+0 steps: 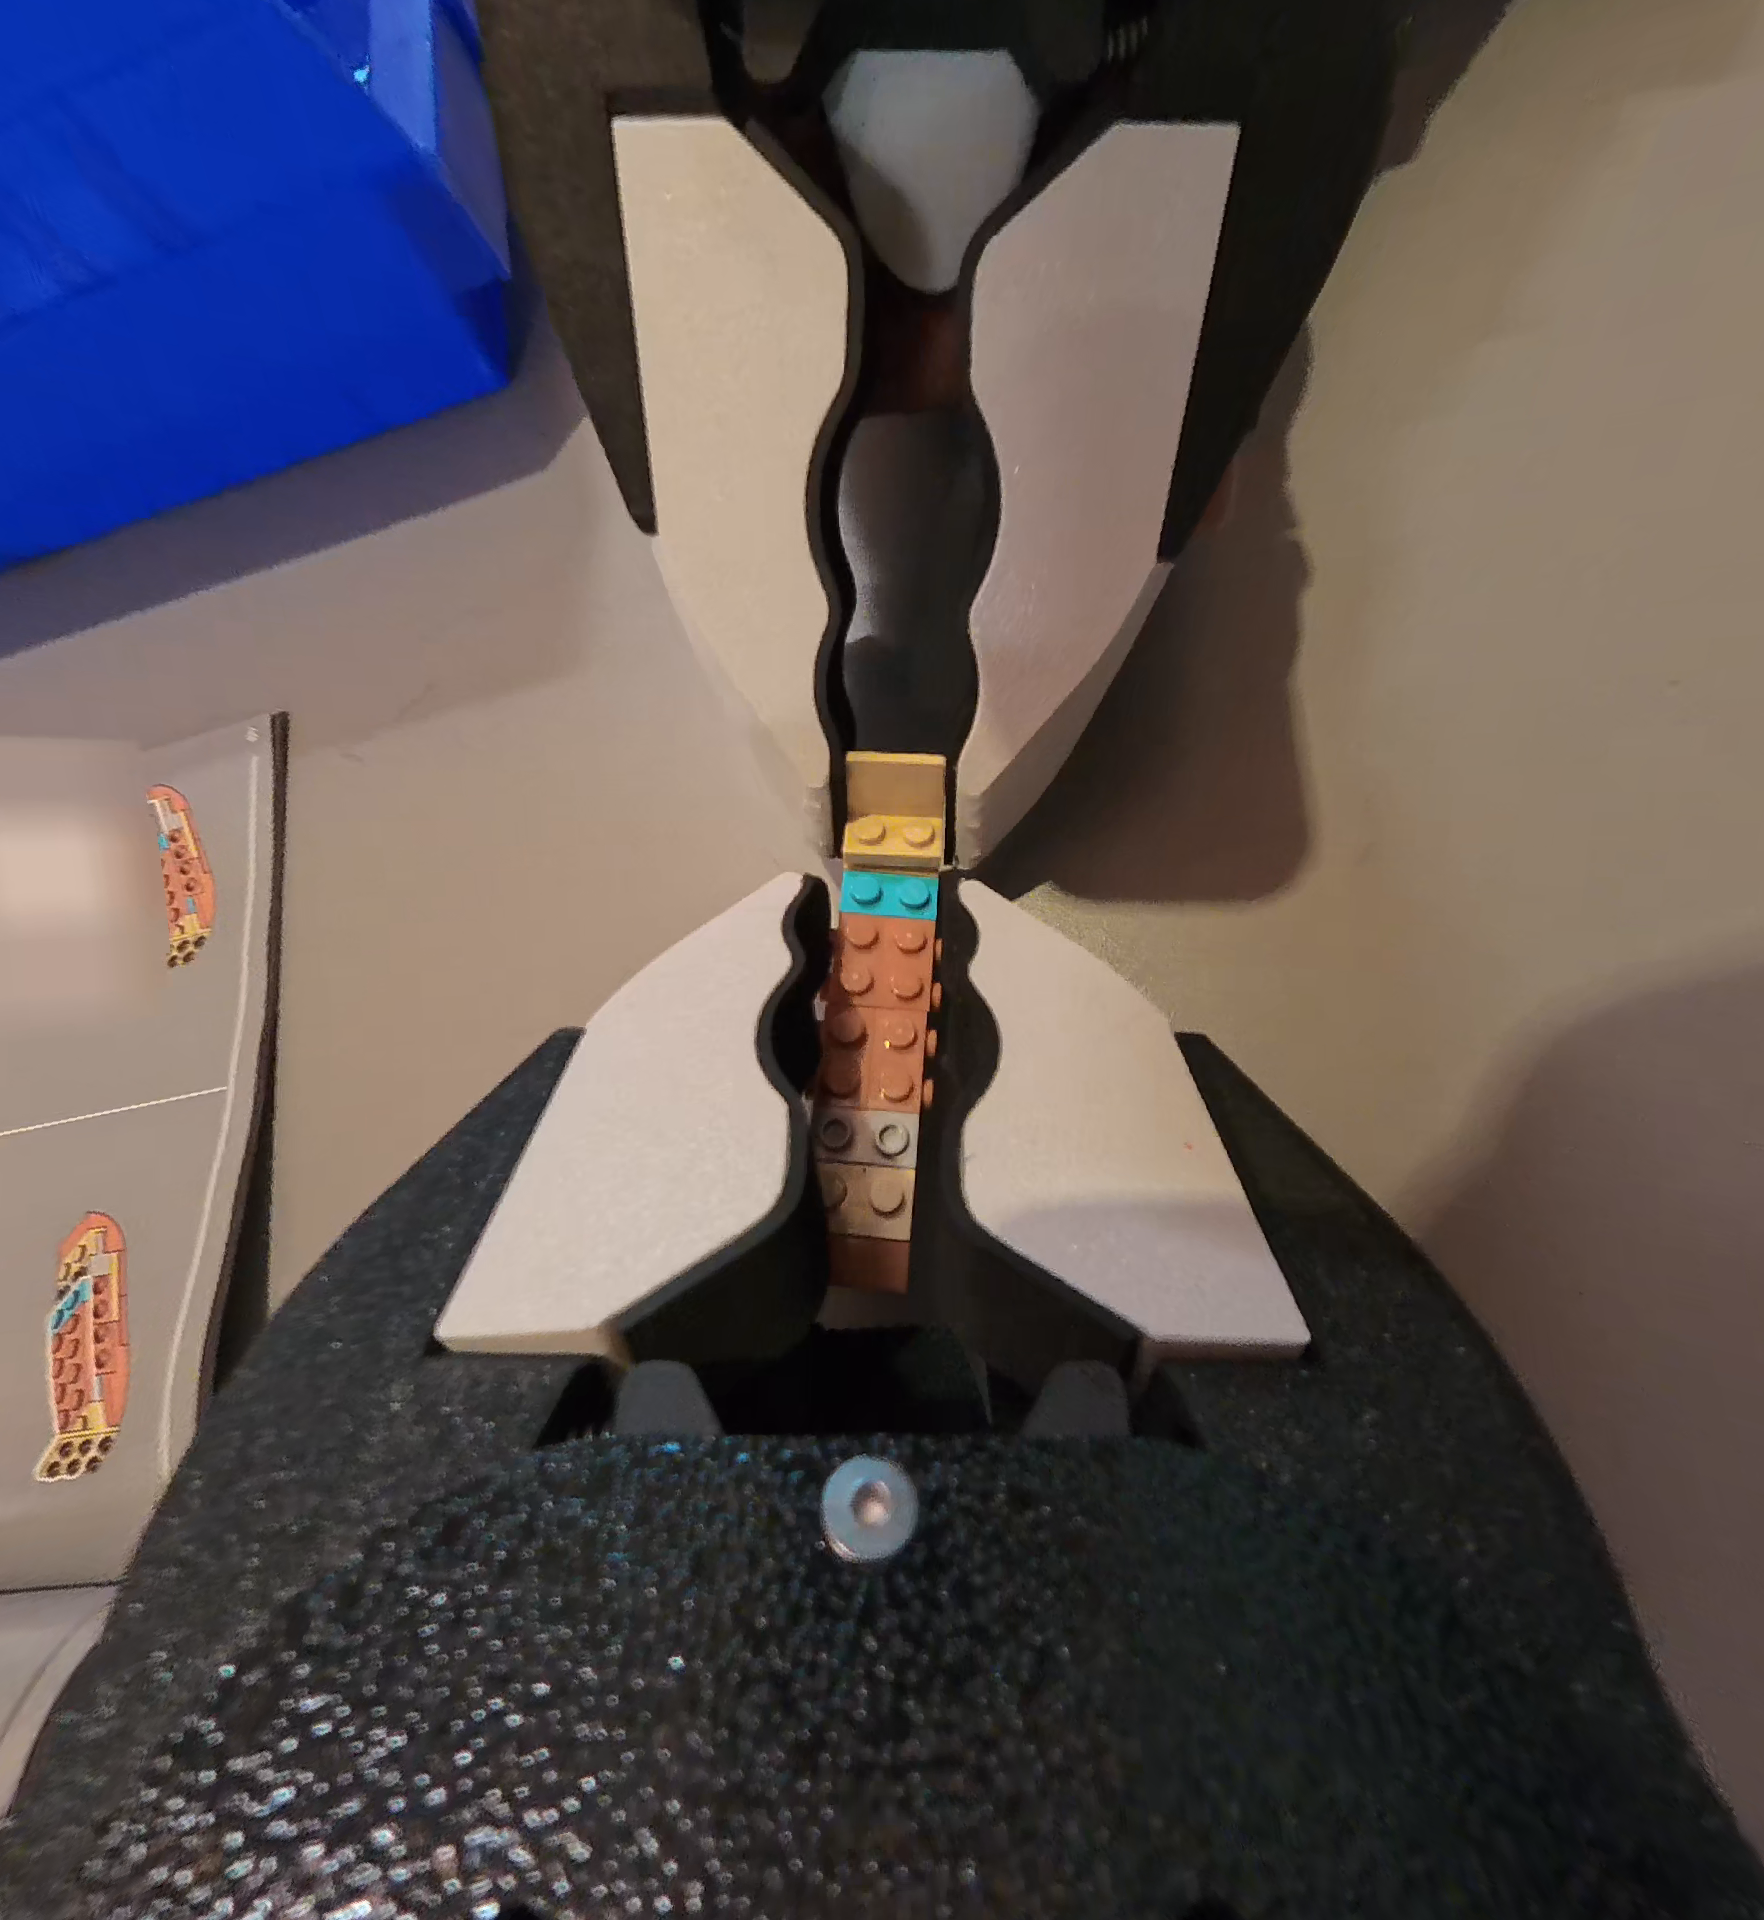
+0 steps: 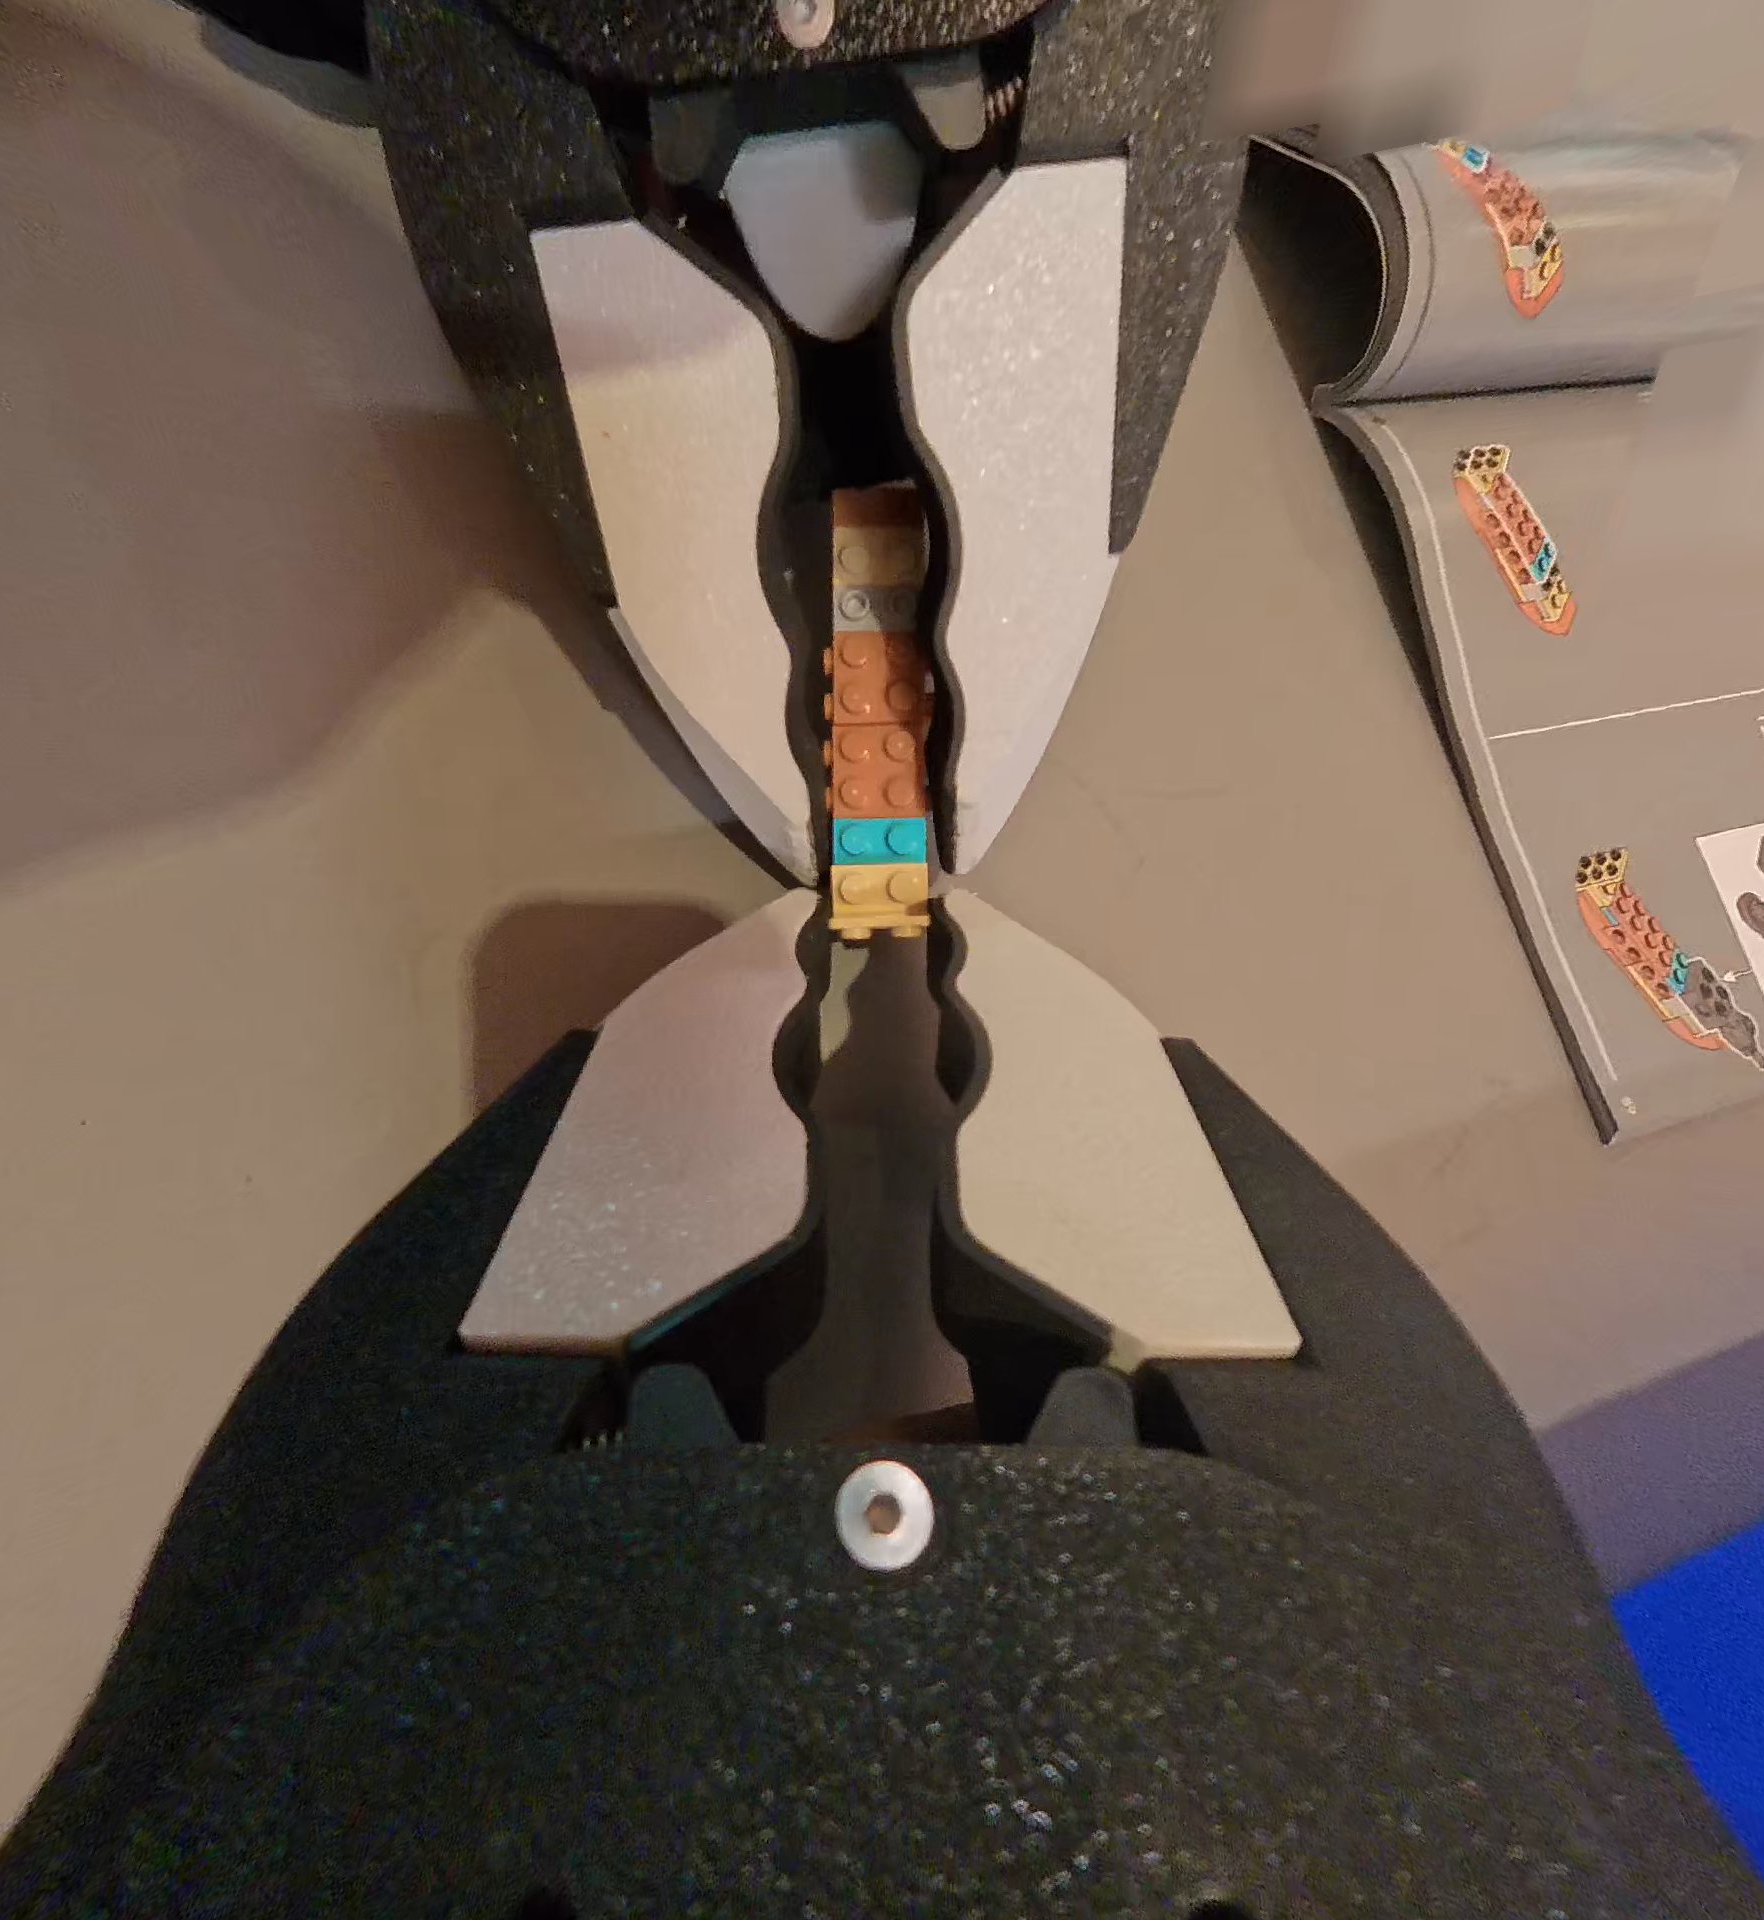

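Left tongs meet right tongs tip to tip, level, both clenched on one brick strip.

I see a plain grey worktop; on it lies an open instruction booklet with brick-model drawings, and a blue bin sits near the booklet.
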Demonstrator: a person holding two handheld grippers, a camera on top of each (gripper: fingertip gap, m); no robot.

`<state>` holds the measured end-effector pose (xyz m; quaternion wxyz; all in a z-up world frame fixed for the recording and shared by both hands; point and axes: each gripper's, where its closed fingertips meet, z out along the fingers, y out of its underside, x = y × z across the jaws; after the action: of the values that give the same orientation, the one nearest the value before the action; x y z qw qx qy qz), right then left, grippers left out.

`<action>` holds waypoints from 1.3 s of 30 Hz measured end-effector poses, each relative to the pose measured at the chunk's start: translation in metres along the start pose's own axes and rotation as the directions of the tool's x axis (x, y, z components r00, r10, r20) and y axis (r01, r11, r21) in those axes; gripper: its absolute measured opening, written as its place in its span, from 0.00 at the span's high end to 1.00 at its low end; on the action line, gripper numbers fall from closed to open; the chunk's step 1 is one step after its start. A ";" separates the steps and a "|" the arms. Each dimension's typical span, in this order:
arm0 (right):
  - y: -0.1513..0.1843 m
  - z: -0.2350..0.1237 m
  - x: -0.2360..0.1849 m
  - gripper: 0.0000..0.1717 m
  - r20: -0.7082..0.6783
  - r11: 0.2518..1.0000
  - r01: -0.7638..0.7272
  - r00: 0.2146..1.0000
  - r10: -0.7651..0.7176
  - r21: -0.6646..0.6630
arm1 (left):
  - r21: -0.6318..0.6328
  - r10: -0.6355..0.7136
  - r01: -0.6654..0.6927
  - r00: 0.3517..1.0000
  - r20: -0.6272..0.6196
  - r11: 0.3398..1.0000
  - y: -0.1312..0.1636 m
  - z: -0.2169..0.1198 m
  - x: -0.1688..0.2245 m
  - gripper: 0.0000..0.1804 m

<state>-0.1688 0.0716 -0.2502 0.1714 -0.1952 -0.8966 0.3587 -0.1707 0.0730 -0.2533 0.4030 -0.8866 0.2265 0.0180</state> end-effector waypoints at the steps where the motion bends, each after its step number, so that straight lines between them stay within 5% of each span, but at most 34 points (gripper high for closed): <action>1: 0.001 0.001 0.000 0.90 -0.003 1.000 0.007 1.000 -0.007 -0.008 | -0.003 0.002 -0.002 1.000 0.000 1.000 0.000 0.000 0.000 0.89; 39: 0.002 0.006 0.002 0.90 -0.070 0.992 0.117 0.990 -0.120 -0.037 | 0.006 0.106 -0.107 0.993 0.048 0.994 -0.004 -0.002 -0.001 0.89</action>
<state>-0.1726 0.0703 -0.2547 0.2213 -0.1572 -0.9056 0.3260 -0.1696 0.0745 -0.2490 0.4107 -0.8707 0.2639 0.0594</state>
